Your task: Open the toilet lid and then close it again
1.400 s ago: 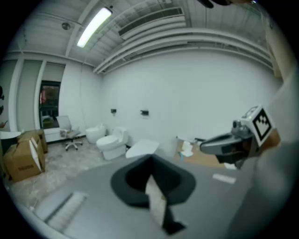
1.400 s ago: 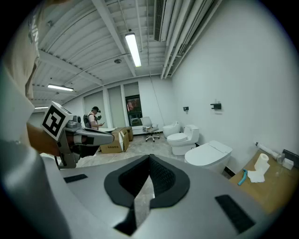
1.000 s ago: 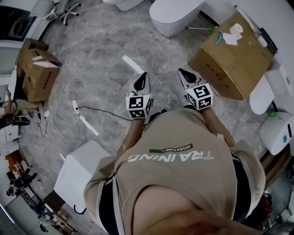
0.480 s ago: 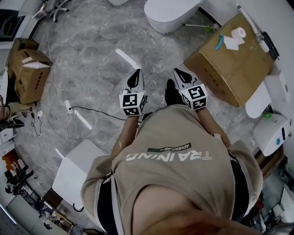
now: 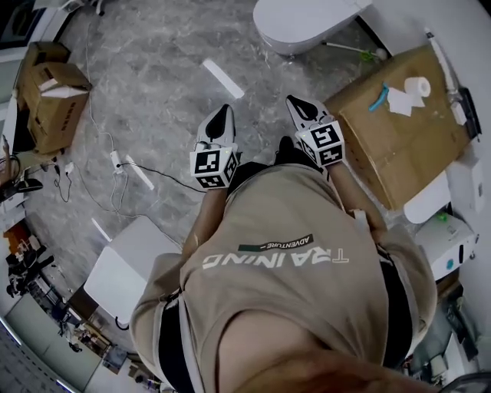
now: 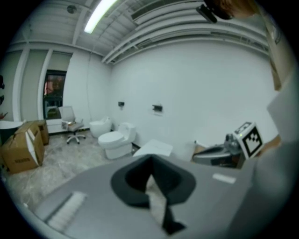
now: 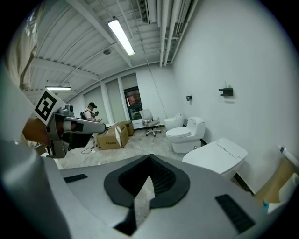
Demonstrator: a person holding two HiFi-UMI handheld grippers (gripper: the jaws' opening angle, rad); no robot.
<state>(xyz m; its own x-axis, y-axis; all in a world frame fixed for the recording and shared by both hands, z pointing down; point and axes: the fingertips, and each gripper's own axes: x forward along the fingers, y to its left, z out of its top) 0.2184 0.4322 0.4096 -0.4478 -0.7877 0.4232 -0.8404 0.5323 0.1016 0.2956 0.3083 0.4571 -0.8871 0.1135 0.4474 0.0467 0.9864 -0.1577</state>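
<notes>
The white toilet (image 5: 305, 23) stands at the top of the head view with its lid down. It shows as a flat closed lid (image 6: 154, 148) in the left gripper view and as a closed toilet (image 7: 217, 156) in the right gripper view. My left gripper (image 5: 221, 115) and right gripper (image 5: 295, 104) are held side by side over the marble floor, short of the toilet and touching nothing. Both are shut and empty: the left gripper (image 6: 150, 161) and the right gripper (image 7: 149, 158) have their jaws met at the tips.
A large cardboard box (image 5: 399, 138) with a paper roll (image 5: 418, 86) stands at right of the toilet. Two more toilets (image 7: 187, 133) line the wall beyond. Cardboard boxes (image 5: 50, 100) and cables (image 5: 115, 165) lie at left, a white box (image 5: 126, 272) behind.
Both grippers have moved up the head view, a little closer to the toilet, still shut. The view has shifted, with the big box now lower at right.
</notes>
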